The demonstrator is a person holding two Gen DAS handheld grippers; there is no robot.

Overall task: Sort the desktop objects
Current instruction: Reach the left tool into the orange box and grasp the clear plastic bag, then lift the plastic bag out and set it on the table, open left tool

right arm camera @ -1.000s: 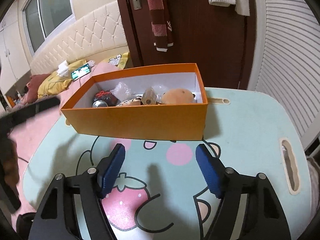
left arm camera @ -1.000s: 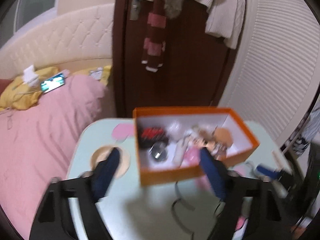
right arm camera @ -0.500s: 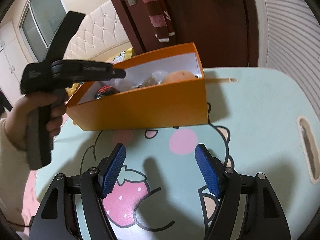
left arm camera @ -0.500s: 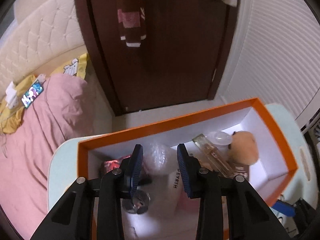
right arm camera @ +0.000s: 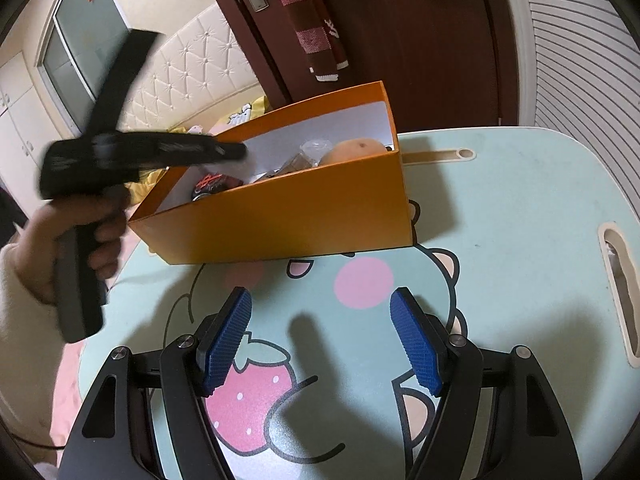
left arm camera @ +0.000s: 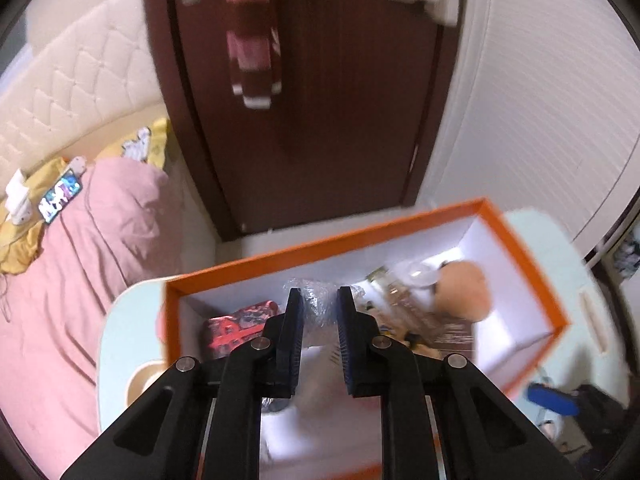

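Note:
An orange box [left arm camera: 320, 240] with a white inside stands on the pale blue cartoon table [right arm camera: 500, 200]. It holds a red-and-black packet [left arm camera: 240, 322], bubble wrap [left arm camera: 318, 300], a brown bottle [left arm camera: 404, 304], a clear cup [left arm camera: 416, 270] and a peach plush ball [left arm camera: 464, 286]. My left gripper [left arm camera: 319, 292] hovers over the box's left half, shut, with nothing between its pads. In the right wrist view a hand holds the left gripper [right arm camera: 236, 151] above the orange box [right arm camera: 280, 220]. My right gripper [right arm camera: 320, 294] stands open over the table print, in front of the box and apart from it.
A bed with a pink cover [left arm camera: 60, 280] and a phone [left arm camera: 60, 194] lies left of the table. A dark door [left arm camera: 340, 100] with a striped scarf stands behind the box, with a white slatted wall [left arm camera: 540, 100] to the right. A handle slot [right arm camera: 618, 292] cuts the table's right edge.
The left gripper moved forward from in front of the box to above it, and its jaws went from wide to shut. It came into the right wrist view. The right gripper stayed open.

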